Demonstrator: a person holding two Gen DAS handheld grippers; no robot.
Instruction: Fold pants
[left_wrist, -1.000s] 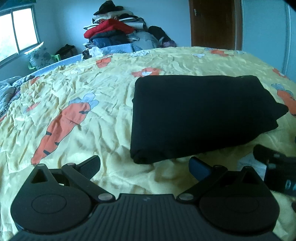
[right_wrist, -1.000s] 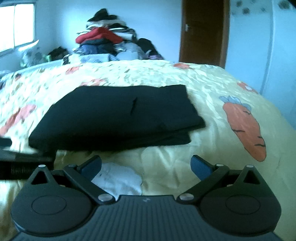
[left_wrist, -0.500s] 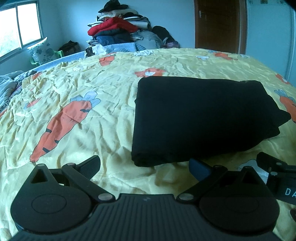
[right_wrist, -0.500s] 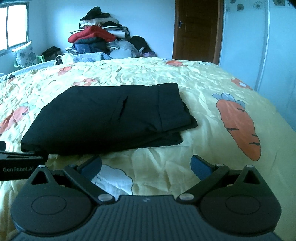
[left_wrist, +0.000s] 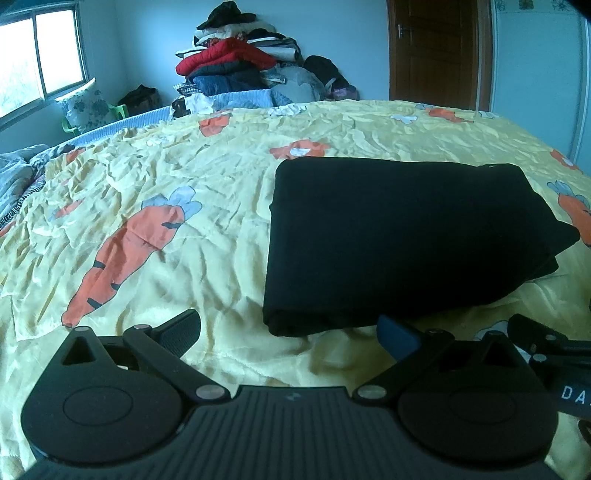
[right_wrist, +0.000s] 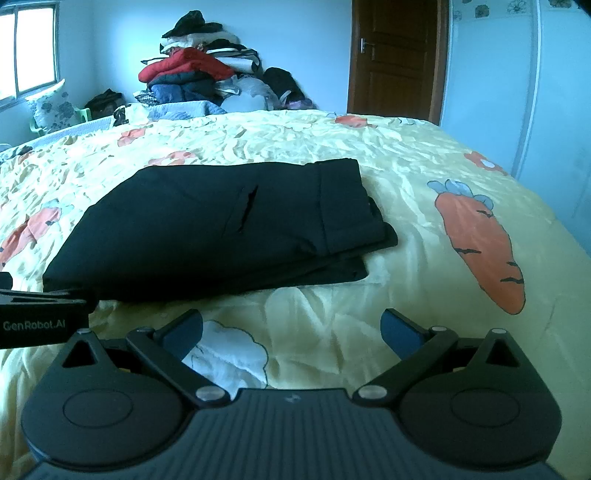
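Pants (left_wrist: 402, 240) lying folded into a compact black rectangle on the carrot-print bedspread (left_wrist: 155, 206), right of centre in the left wrist view; pocket slit and waistband layers showing in the right wrist view (right_wrist: 221, 229). Sitting lower and slightly further off in both views than half a second ago, more bare sheet appearing between bundle and fingers: backing away and lifting. Left gripper (left_wrist: 288, 330) spread wide, gripping nothing, just short of the bundle's near edge. Right gripper (right_wrist: 291, 328) likewise spread and empty, over bare sheet. Reading this as folding finished, retreat under way. Lower layer jutting past the top fold at the right corner; minor untidiness only. Clothes pile (left_wrist: 236, 62) behind untouched.
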